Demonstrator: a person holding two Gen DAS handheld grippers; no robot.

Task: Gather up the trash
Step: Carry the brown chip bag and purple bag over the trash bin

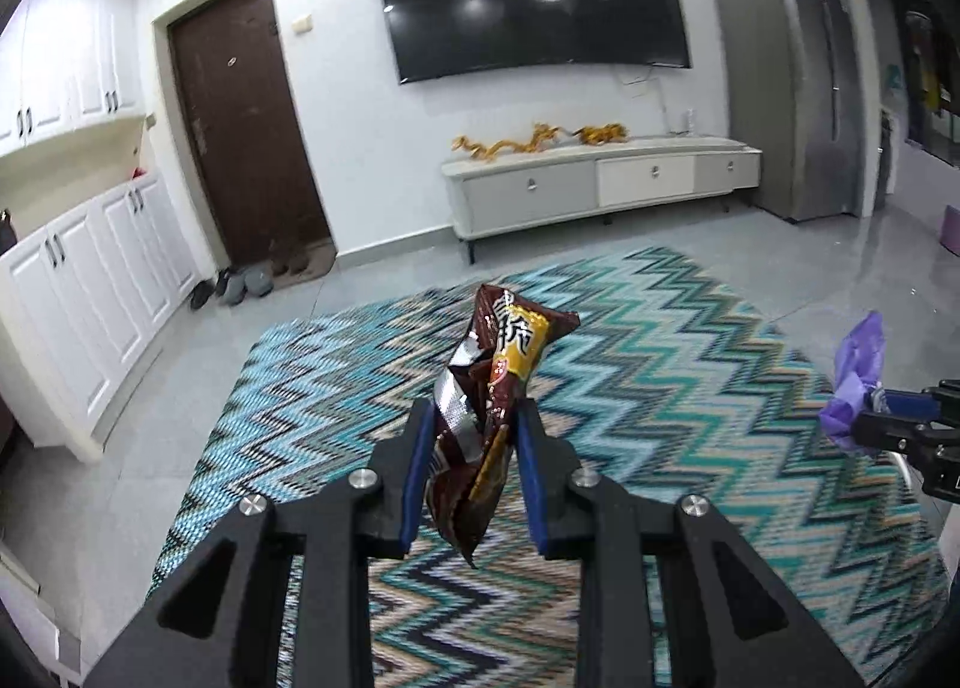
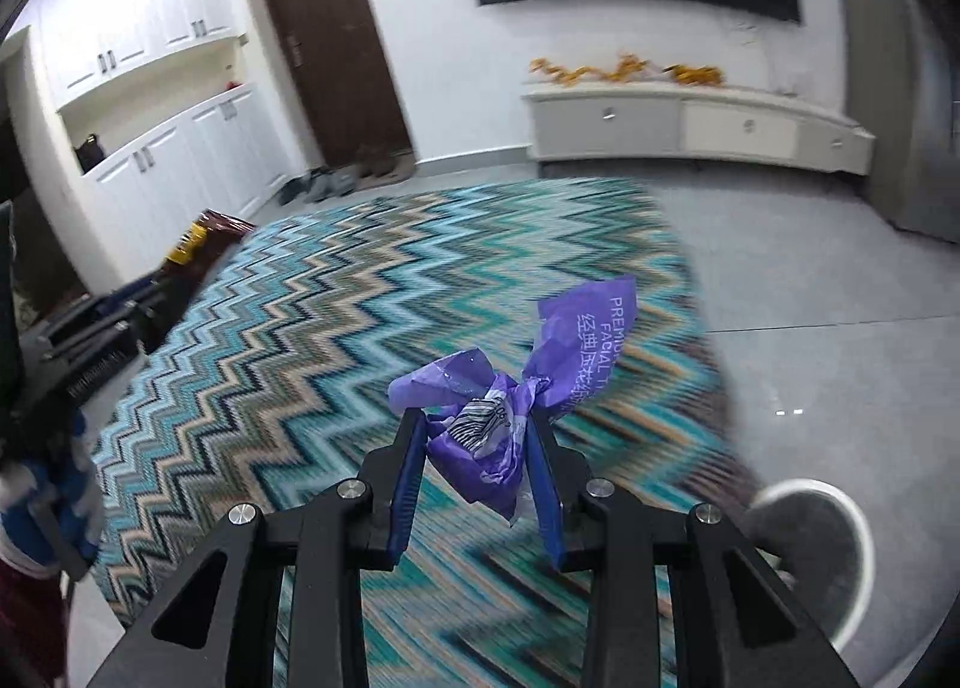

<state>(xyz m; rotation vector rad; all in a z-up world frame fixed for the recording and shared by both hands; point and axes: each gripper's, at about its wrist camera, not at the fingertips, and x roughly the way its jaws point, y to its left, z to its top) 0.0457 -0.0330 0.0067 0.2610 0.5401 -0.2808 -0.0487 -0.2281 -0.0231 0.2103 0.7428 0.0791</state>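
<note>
My left gripper (image 1: 474, 412) is shut on a crumpled brown and yellow snack wrapper (image 1: 498, 364) and holds it above the zigzag rug (image 1: 660, 376). My right gripper (image 2: 477, 424) is shut on a crumpled purple tissue pack wrapper (image 2: 510, 406), also above the rug (image 2: 336, 316). The right gripper with the purple wrapper (image 1: 855, 382) shows at the right edge of the left wrist view. The left gripper with the brown wrapper (image 2: 201, 241) shows at the left of the right wrist view.
A round grey bin with a white rim (image 2: 810, 544) stands on the tiled floor at the lower right. A TV cabinet (image 1: 600, 184), a brown door (image 1: 240, 124), white cupboards (image 1: 90, 280), shoes (image 1: 240, 283) and a fridge (image 1: 792, 76) line the walls.
</note>
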